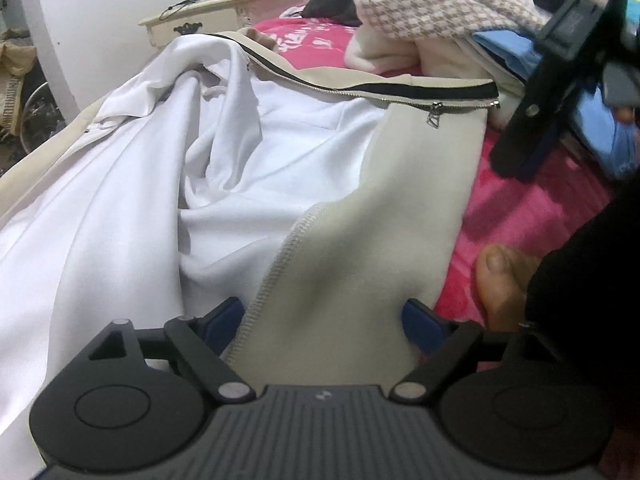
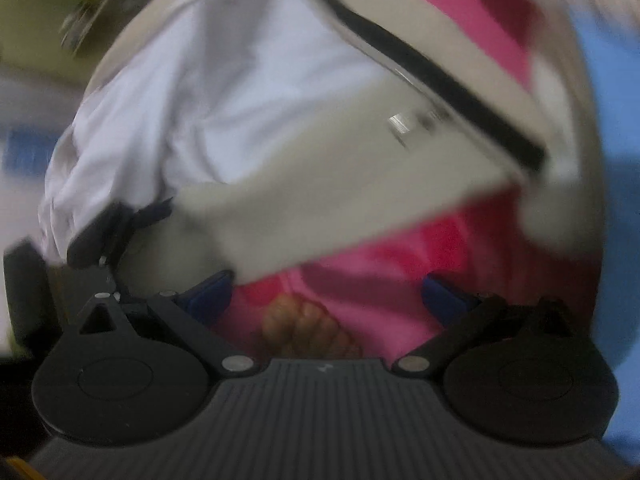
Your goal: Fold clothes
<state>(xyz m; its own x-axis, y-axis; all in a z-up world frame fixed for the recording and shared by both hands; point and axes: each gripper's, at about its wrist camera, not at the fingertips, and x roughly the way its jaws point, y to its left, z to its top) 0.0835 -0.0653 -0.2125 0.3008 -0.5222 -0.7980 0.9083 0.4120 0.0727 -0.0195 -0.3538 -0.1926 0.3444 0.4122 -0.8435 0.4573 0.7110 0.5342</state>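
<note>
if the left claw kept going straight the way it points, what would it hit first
Probably the beige jacket panel: it already lies between the open left claw fingers, with the pink bedcover beneath. Depth is hard to judge.

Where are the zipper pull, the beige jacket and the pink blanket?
zipper pull (image 1: pixel 433 115): left wrist view, on the hanging metal tab.
beige jacket (image 1: pixel 348 260): left wrist view, on the beige front panel.
pink blanket (image 1: pixel 516 216): left wrist view, on bare pink cloth.
</note>
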